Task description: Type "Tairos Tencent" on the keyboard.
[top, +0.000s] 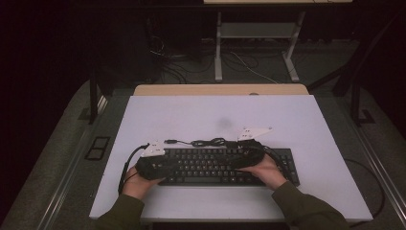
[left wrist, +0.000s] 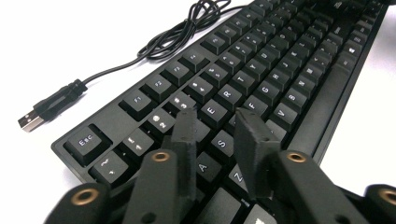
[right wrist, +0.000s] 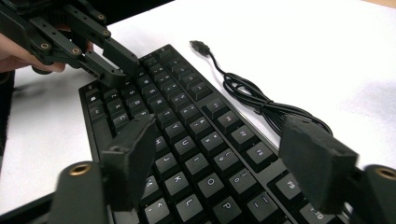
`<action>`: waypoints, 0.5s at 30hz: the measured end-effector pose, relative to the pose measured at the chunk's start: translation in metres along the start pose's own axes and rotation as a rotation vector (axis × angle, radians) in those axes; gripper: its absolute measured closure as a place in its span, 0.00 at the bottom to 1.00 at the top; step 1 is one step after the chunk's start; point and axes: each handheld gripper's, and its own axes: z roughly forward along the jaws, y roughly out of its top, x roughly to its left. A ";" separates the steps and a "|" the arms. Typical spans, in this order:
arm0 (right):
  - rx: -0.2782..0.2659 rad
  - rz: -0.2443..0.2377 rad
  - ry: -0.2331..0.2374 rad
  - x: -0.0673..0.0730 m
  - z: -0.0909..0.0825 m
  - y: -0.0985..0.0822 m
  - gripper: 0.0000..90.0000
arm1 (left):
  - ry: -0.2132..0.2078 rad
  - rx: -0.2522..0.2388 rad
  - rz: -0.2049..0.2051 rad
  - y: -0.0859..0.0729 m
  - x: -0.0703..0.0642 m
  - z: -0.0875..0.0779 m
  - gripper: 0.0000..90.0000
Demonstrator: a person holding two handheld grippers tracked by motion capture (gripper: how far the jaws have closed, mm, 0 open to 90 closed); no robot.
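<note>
Black keyboard [top: 225, 165] is laid near-centre on the white table [top: 215, 115], with its cable [top: 206, 142] coiled just beyond the far edge and the USB plug [left wrist: 31, 120] loose at far left. Left gripper [top: 165, 165] is held over the left-hand keys; in the left gripper view its jaws are seen narrowly parted above the A/S/W area, nothing between them. Right gripper [right wrist: 224, 158] is held over the right-hand keys with jaws spread wide, nothing gripped.

Risks, as judged:
- Two keys could be struck at once, since each jaw tip is wider than a keycap gap.
- A keycap could be caught and levered off if a jaw is dragged sideways.
- The keyboard could be shoved toward the far side by a slanted press, as it is not clamped.
- The cable could be snagged if a gripper is swung far.
</note>
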 end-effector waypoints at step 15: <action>0.047 -0.006 0.010 0.003 0.004 0.000 0.61 | -0.015 -0.029 -0.001 0.004 -0.006 0.001 0.52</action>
